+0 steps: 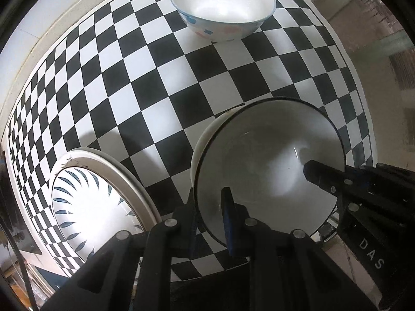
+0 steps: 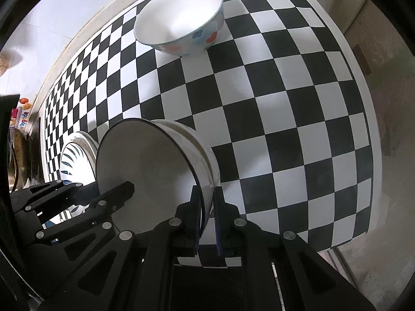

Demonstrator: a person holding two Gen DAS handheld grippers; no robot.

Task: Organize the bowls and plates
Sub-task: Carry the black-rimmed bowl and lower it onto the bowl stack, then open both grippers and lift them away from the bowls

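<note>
A white bowl with a thin black rim (image 1: 267, 160) (image 2: 145, 165) sits nested in a plain white bowl (image 1: 205, 140) (image 2: 192, 140), tilted over the checkered table. My left gripper (image 1: 210, 212) (image 2: 96, 189) is shut on the near rim, one finger inside the bowl and one outside. My right gripper (image 2: 207, 215) (image 1: 339, 171) is shut on the opposite rim in the same way. A flower-painted bowl (image 1: 223, 7) (image 2: 181, 18) stands alone at the far side. A plate with a blue leaf pattern (image 1: 96, 202) (image 2: 75, 160) lies to the left of the held bowls.
A black and white checkered cloth (image 1: 155, 77) (image 2: 259, 103) covers the table. Its edge curves down the right side, with bare floor (image 2: 389, 129) beyond. A wall runs along the far left. Small cluttered items (image 2: 20, 121) sit past the table's left end.
</note>
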